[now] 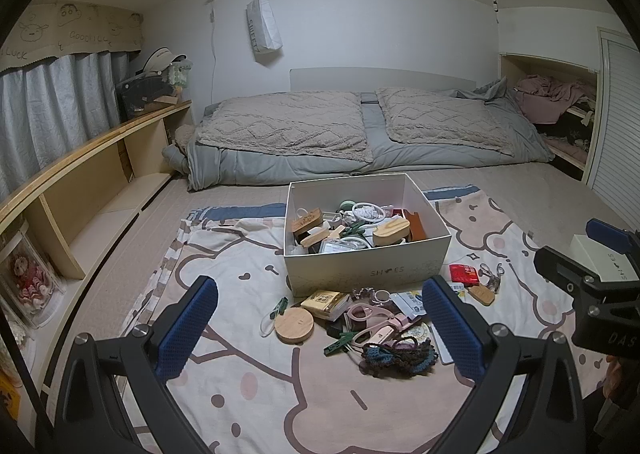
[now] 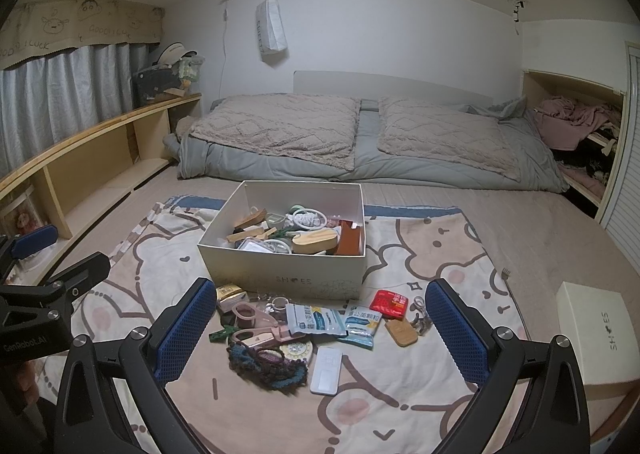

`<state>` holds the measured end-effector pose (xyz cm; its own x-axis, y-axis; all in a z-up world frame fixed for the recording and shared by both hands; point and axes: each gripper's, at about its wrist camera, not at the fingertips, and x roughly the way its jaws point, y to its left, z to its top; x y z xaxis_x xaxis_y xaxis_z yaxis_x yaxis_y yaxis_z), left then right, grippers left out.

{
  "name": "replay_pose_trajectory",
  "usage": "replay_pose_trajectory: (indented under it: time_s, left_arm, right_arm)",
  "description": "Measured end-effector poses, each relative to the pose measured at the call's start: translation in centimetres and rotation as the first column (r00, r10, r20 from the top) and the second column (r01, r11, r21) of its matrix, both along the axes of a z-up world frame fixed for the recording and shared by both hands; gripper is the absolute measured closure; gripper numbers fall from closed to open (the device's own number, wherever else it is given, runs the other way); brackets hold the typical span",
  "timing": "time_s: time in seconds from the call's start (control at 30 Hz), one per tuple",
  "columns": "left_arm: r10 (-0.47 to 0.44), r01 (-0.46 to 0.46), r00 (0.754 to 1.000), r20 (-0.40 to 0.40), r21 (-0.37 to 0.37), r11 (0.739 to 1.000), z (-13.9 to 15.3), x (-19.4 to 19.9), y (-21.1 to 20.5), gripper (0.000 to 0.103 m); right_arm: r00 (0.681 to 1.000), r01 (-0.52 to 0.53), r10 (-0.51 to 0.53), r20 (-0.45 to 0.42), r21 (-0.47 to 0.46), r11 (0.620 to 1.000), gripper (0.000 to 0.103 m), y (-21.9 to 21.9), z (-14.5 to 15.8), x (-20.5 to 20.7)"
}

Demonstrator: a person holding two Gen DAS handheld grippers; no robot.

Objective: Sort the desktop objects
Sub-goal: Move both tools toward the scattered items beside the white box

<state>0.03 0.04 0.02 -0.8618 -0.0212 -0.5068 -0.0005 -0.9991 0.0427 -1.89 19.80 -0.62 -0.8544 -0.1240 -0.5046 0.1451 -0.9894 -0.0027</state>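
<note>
Both hand-held grippers, left (image 1: 320,328) and right (image 2: 320,328), spread wide, nothing held. Loose pile in front of shoe box (image 2: 280,278). White remote (image 2: 327,371), lying apart, judged easiest first pick; tangled crochet cord (image 2: 266,366) best avoided.

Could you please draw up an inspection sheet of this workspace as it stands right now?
Surface: cartoon-print blanket spread over the floor mat.
Job's things: open shoe box already part filled with small items; loose pile in front of it, including pink scissors, white remote, two sachets, red packet, crocheted piece, round wooden disc.
Clutter: box lid lying off to the right.
Grippers: left gripper and right gripper both open, empty, above the pile.
Cables: thin cord hanging down the back wall.
Surroundings: bedding, wooden shelf, curtain, hanging paper bag.
</note>
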Motion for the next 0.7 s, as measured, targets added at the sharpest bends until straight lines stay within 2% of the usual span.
replay_pose_trajectory:
  time_s: [0.5,0.7]
  left_arm:
    - [0.000,0.000,1.000,0.000,0.001,1.000,0.00,0.00,-0.02,0.000]
    - [0.011,-0.011,1.000,0.004,0.010,1.000,-0.08,-0.05,-0.15,0.000]
  right_arm:
    - [1.000,-0.010,0.010,0.000,0.006,1.000,0.000,-0.36,-0.33,0.09]
    - [1.000,-0.003,0.003,0.007,-0.021,1.000,0.000,0.30,-0.28,-0.23]
